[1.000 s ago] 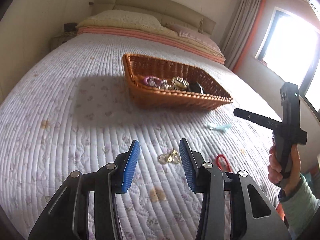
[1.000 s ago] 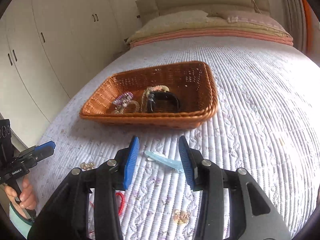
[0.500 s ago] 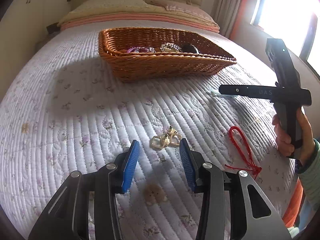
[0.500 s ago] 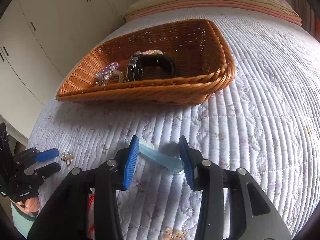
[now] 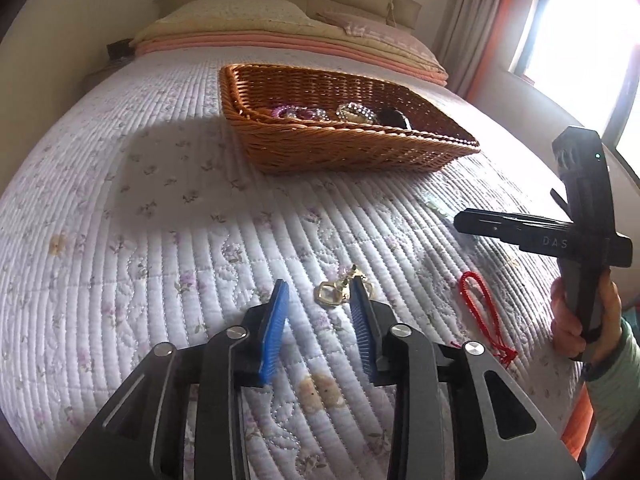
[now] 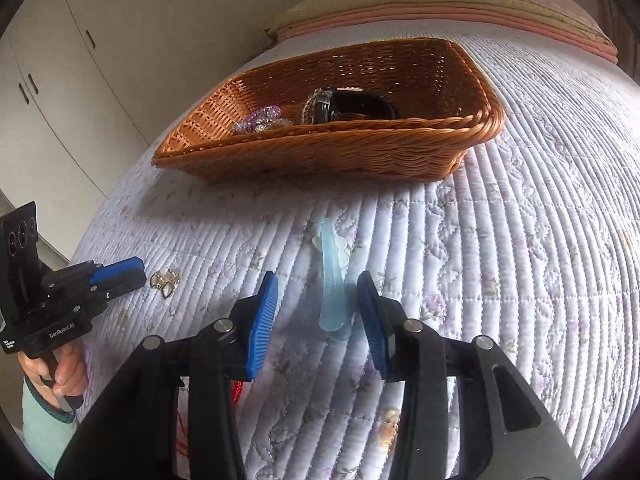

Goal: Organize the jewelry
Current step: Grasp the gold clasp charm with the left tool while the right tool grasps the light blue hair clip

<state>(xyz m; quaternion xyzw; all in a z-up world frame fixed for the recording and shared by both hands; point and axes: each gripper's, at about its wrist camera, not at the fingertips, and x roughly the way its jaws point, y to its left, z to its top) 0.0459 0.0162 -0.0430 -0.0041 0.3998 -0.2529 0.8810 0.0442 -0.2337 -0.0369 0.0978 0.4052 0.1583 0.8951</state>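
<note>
A small gold jewelry piece [image 5: 330, 293] lies on the quilt between the blue pads of my left gripper [image 5: 318, 292], close against the right-hand pad. The jaws are closing and do not clamp it. The right wrist view shows that gripper [image 6: 140, 271] just left of the gold piece [image 6: 164, 280]. A pale blue hair clip [image 6: 331, 280] lies lengthwise between the fingers of my right gripper [image 6: 318, 282], which stands open around it. A wicker basket [image 5: 352, 152] [image 6: 320, 156] beyond holds bead bracelets and a black watch [image 6: 352, 106].
A red cord [image 5: 480, 308] lies on the quilt between the two grippers, partly under the right one [image 6: 238, 390]. A hand [image 5: 576, 320] holds the right gripper near the bed's edge. Pillows sit at the head of the bed, cupboards at the left.
Both grippers sank toward the quilt. The left one came down around the gold piece and its jaws narrowed. The right one came down over the blue clip, which turned lengthwise between its fingers.
</note>
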